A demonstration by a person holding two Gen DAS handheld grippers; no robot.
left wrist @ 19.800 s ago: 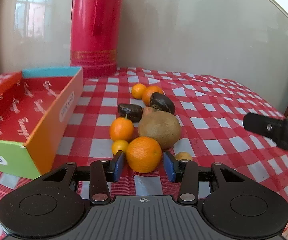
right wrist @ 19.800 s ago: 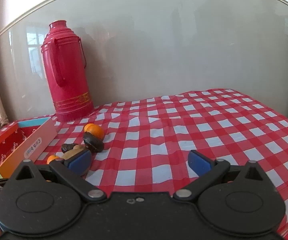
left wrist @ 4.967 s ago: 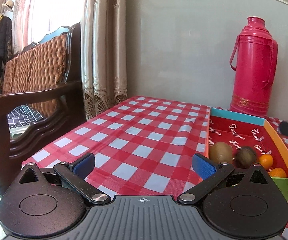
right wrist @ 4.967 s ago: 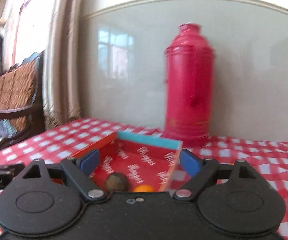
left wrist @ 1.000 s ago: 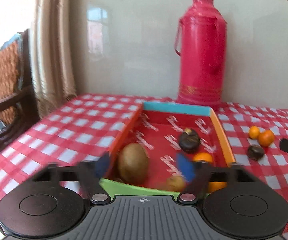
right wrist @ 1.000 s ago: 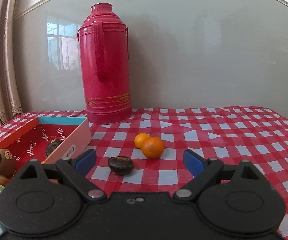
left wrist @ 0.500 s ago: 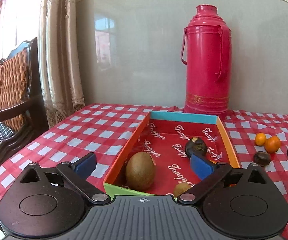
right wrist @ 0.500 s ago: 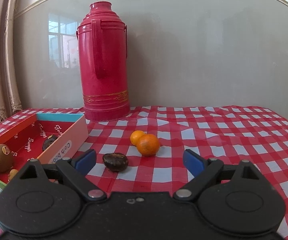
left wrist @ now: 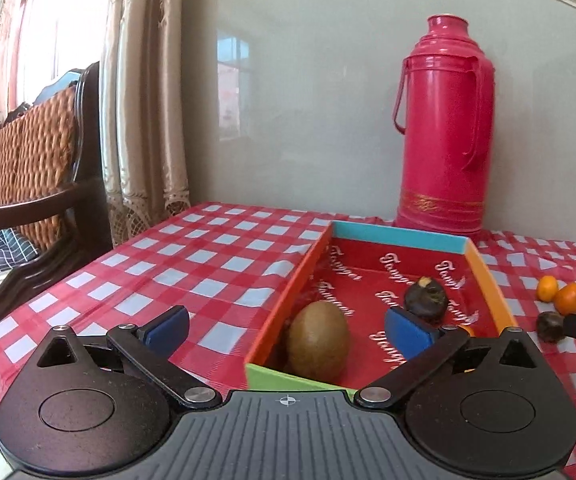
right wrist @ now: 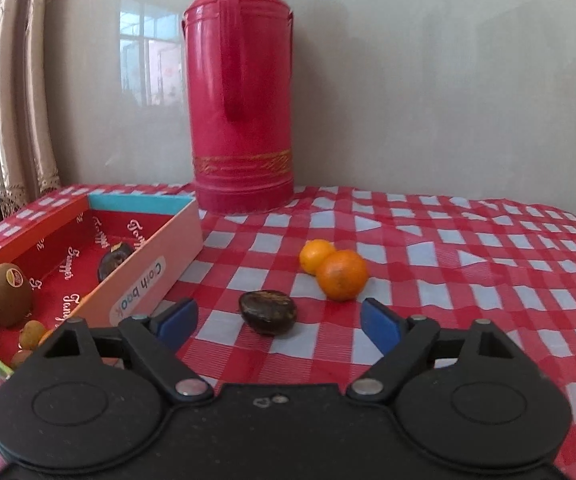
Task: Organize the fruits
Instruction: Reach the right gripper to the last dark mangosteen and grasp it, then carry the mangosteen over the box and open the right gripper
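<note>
Right wrist view shows the right gripper (right wrist: 278, 322) closing, a dark brown wrinkled fruit (right wrist: 268, 312) on the red checked tabletop (right wrist: 468, 280) between its jaws, untouched. The left gripper (left wrist: 286, 326) opens wide above the red cardboard box (left wrist: 488, 276), empty.

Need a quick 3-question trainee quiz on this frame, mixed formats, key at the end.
1. True or false: the kiwi lies inside the box.
2. How many fruits lie on the tablecloth outside the box, seen from the right wrist? A) one B) three C) five
3. Fill in: the fruit nearest the right gripper, whose jaws are closing with nothing between them yet, is the dark ____ one.

Key
1. True.
2. B: the dark fruit, the orange and the smaller orange behind it.
3. Brown. The left gripper hangs open at the box's near end, holding nothing.
</note>
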